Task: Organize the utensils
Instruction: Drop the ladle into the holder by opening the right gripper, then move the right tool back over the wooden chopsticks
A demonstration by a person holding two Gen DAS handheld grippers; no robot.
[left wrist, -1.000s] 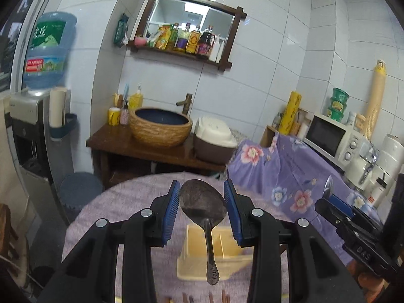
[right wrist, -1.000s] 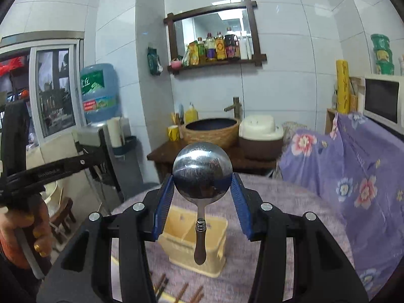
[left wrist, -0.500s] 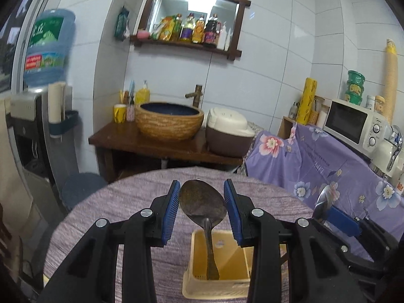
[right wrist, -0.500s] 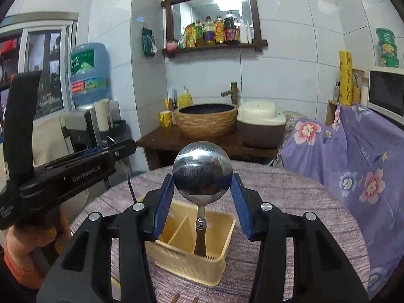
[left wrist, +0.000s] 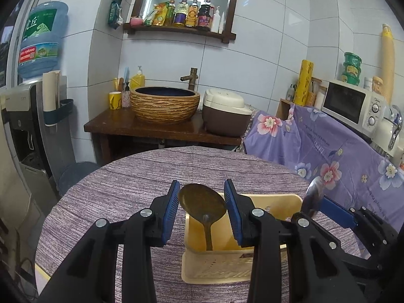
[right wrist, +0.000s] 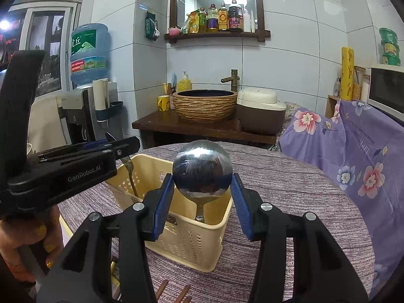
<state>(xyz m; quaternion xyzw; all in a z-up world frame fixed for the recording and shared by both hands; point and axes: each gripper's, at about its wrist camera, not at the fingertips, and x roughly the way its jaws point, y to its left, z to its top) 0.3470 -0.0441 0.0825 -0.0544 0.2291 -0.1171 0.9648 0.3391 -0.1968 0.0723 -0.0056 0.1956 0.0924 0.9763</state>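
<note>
My left gripper (left wrist: 201, 203) is shut on a dull bronze spoon (left wrist: 202, 202), bowl up, its handle hanging down into the left part of a cream plastic utensil basket (left wrist: 219, 267). My right gripper (right wrist: 202, 189) is shut on a shiny round-bowled metal spoon (right wrist: 202, 170), its handle reaching down into the right part of the same basket (right wrist: 186, 242). The right gripper also shows at the right of the left wrist view (left wrist: 328, 207). The left gripper shows at the left of the right wrist view (right wrist: 75, 161).
The basket stands on a round table with a purple woven cloth (left wrist: 131, 181). Chopstick ends (right wrist: 161, 286) lie near the table's front edge. Behind are a wooden counter with a basin (left wrist: 165, 104) and rice cooker (left wrist: 224, 116), and a flowered purple cover (left wrist: 328, 146).
Both grippers have lowered toward the table with their spoons. The spoon handles, above the basket before, now reach down inside it.
</note>
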